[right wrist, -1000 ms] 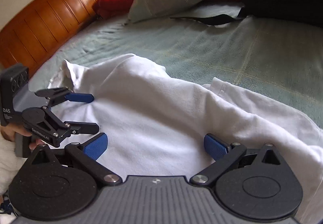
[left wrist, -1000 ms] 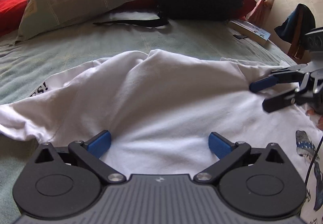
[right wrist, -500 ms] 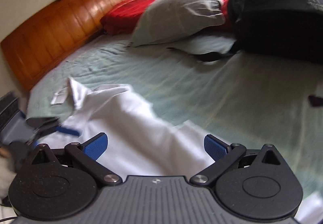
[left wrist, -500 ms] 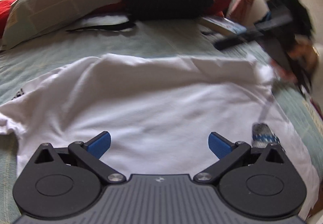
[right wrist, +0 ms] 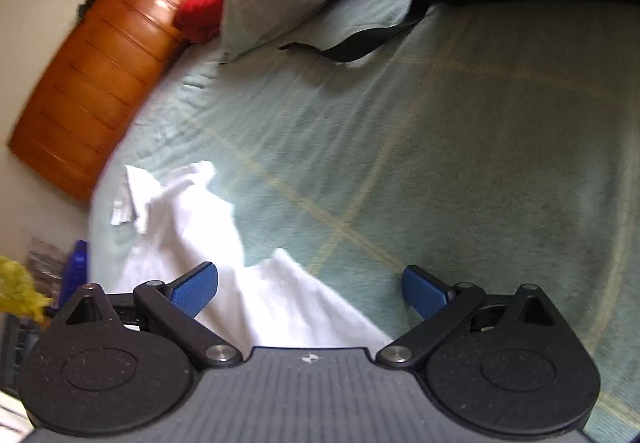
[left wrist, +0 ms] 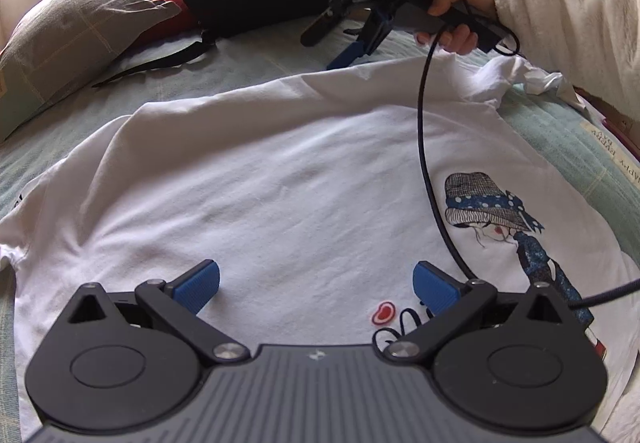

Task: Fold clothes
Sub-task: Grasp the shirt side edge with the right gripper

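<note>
The white T-shirt lay spread flat on the green bedspread, unfolded. The left gripper hovered above it, fingers wide and empty. The right gripper, equally wide, held nothing; every fold remained outstanding.

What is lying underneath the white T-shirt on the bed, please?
The white T-shirt lies spread on a pale green bedspread, which shows around its edges. Whatever sits beneath the shirt's middle is covered.
</note>
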A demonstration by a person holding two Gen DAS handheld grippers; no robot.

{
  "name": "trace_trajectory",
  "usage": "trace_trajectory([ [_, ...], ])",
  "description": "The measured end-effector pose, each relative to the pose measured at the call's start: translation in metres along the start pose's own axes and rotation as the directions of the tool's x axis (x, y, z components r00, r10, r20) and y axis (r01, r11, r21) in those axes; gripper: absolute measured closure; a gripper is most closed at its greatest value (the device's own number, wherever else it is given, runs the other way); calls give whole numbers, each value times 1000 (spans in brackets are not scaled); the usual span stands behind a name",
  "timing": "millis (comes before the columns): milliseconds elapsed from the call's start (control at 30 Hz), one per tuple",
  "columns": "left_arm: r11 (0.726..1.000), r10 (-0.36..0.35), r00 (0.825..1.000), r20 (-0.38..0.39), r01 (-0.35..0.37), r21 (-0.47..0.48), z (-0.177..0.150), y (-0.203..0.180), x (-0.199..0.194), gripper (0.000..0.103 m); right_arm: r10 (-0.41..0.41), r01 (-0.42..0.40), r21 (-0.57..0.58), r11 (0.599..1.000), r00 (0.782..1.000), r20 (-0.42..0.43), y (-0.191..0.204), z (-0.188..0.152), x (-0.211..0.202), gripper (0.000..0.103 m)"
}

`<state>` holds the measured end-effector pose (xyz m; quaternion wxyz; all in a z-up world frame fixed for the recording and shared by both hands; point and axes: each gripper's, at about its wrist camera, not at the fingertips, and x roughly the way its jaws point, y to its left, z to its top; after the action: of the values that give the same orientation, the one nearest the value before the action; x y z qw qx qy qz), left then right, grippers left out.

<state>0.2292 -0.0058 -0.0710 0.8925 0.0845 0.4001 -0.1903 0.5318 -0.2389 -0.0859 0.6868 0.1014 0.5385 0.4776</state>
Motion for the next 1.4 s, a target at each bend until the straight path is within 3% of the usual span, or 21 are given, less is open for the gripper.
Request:
trace_trajectory([
  [133,1000,4,1000,3,-4,-12,-1,1,-1,1,100,-98,24,995,993,-68,-6,-7,3,9],
  [267,1000,5,1000,-2,-5,-20,-2,0,-1,1,107,-103,115,988,994,-26,-32,-3,-1,45],
  [300,1000,3,1000,-3,-3,-19,-2,-2,-1,1,102,-99,118,988,995,-18,-33,0,2,47],
  [500,1000,-9,1000,0,9,-16,-3,-9,-3,1,64,-60,91,994,997,-44,-19,0,8,46],
  [700,999,-9,1000,-2,9,-30,-6,-9,-3,1,93,-85,96,992,992,-86,-19,-8,4,46],
  [833,999,-19,1000,0,19,-33,-8,-10,-5,1,124,-118,133,984,992,-37,-29,0,17,51],
  [867,999,-23,1000,1,23,-35,-9,-10,-6,1,129,-123,145,982,991,-28,-33,0,18,57],
  [967,999,-21,1000,1,21,-41,-11,-10,-7,1,81,-74,180,981,996,-33,-41,-4,19,98],
  [1233,999,-23,1000,1,23,-42,-12,-10,-6,1,10,-7,76,997,999,-40,-18,-12,17,96],
  [1367,999,-24,1000,0,24,-39,-12,-11,-5,1,-27,25,-45,999,999,-35,7,-13,20,54],
  [1400,999,-22,1000,0,22,-38,-12,-12,-5,1,-59,56,-91,994,998,-38,16,-14,22,54],
])
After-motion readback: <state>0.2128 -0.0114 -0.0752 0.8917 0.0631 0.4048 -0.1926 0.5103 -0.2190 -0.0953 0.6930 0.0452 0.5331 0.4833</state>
